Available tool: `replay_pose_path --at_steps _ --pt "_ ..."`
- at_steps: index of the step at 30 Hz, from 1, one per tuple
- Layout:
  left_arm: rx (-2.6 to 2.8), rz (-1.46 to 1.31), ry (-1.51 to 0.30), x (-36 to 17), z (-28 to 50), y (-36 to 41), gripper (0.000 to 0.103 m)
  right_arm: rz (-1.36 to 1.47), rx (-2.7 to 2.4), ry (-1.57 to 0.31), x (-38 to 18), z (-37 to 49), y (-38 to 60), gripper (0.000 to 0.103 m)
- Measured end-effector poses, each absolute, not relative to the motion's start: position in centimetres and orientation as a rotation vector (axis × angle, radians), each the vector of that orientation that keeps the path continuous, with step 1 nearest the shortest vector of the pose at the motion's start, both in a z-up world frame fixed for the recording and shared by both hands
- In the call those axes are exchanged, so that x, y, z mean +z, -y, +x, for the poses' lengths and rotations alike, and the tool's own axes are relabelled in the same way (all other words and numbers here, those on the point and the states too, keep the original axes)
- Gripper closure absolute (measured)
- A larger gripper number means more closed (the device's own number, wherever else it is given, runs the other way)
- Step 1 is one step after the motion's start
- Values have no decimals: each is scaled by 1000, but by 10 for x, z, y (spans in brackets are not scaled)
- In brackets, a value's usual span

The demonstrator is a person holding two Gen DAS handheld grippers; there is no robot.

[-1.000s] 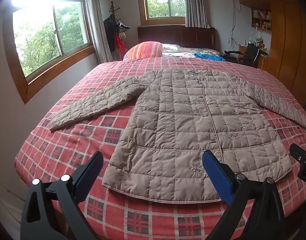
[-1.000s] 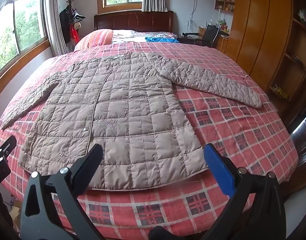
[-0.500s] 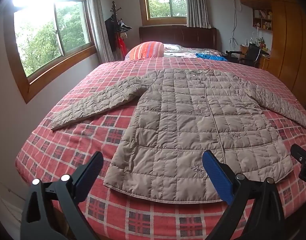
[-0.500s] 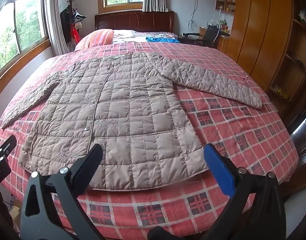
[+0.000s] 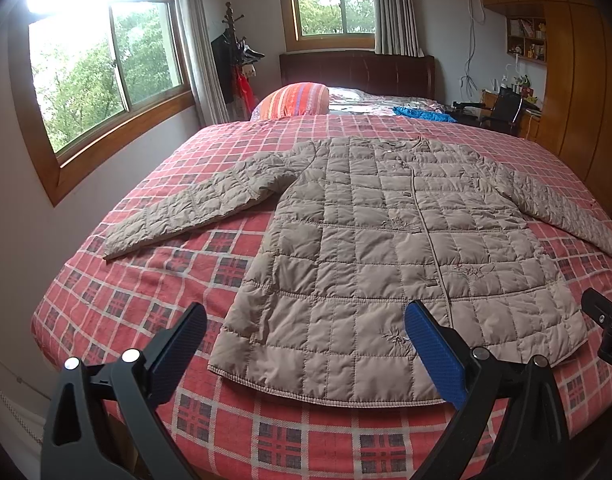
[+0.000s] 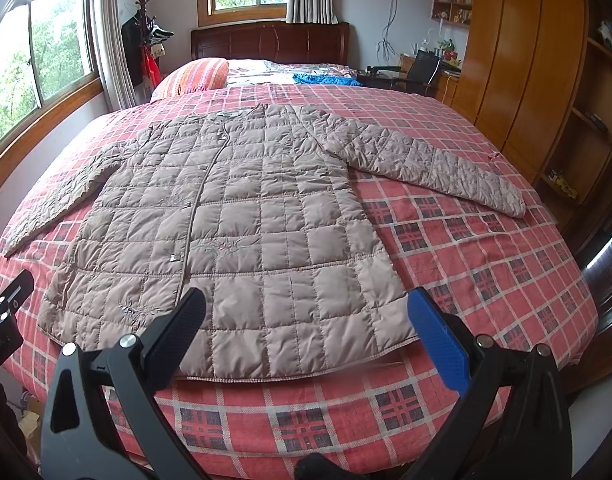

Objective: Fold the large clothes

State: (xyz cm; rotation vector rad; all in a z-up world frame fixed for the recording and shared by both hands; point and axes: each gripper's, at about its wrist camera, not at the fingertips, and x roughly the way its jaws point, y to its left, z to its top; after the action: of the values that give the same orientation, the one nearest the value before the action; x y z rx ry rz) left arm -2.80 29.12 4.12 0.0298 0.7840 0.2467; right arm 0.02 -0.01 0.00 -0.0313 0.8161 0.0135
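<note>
Both tongs, left and right, gape empty above the quilted coat's hem; coat spread flat.

Beige quilted jacket lies flat, front up, sleeves spread, on bed.

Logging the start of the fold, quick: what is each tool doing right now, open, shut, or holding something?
Left tool: open, holding nothing, above the quilted coat hem.
Right tool: open, holding nothing, also above the hem.
</note>
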Motion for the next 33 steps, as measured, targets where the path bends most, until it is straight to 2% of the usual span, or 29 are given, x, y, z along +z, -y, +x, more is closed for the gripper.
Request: replay_pose_path --at_steps 33 --pt "246 32 -787 42 -28 -293 4 -30 14 -816 -1 1 -5 3"
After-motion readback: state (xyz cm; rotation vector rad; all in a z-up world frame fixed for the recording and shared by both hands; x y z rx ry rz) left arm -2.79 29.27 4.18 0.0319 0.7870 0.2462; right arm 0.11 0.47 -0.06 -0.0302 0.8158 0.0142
